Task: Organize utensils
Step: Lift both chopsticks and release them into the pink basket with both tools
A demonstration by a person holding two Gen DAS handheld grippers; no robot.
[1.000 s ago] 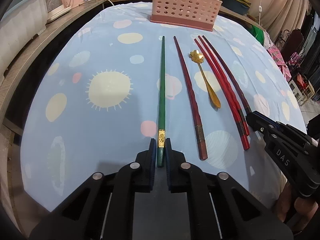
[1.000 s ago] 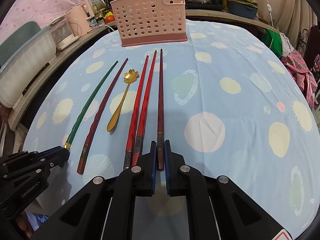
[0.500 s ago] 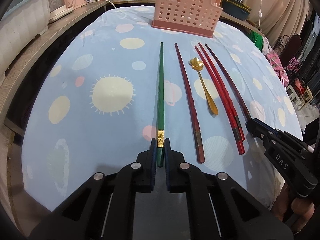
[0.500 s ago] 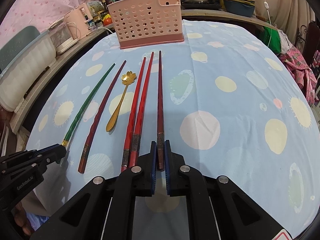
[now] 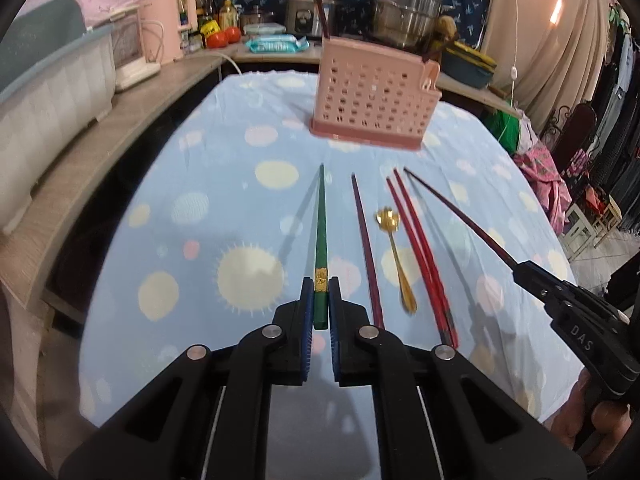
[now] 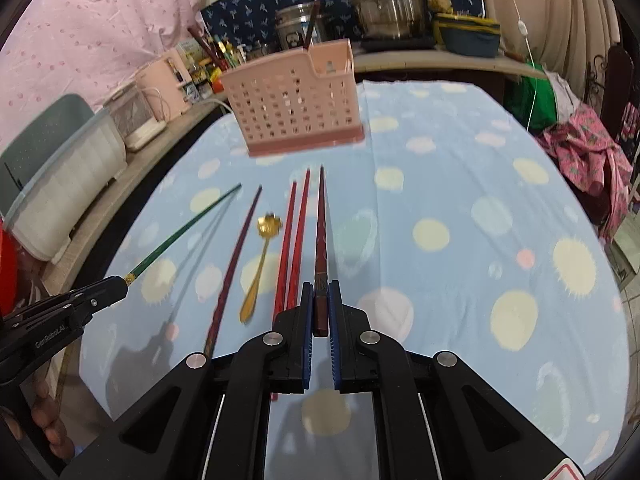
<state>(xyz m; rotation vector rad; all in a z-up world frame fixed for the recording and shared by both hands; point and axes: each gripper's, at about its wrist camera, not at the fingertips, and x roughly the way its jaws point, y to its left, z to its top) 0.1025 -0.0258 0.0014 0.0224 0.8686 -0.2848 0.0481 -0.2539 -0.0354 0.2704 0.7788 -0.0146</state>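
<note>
My left gripper (image 5: 319, 286) is shut on the thick end of a green chopstick (image 5: 321, 232) and holds it lifted above the table, tip pointing at the pink perforated utensil basket (image 5: 374, 98). My right gripper (image 6: 320, 290) is shut on a dark red chopstick (image 6: 321, 232), also raised. On the blue spotted cloth lie a maroon chopstick (image 5: 366, 248), a gold flower-headed spoon (image 5: 396, 256) and a pair of bright red chopsticks (image 5: 420, 248). The right gripper (image 5: 524, 270) shows in the left wrist view, the left gripper (image 6: 120, 282) in the right wrist view.
The basket (image 6: 294, 106) stands at the table's far end with one chopstick upright in it. A wooden counter (image 5: 100, 152) with a plastic bin and appliances runs along the left. Pots (image 5: 412, 16) sit behind the basket. Clothes and a chair (image 6: 588, 148) are off the right edge.
Both grippers have lifted their chopsticks off the cloth and risen. The views now tilt up toward the basket and counter. The other utensils have not moved.
</note>
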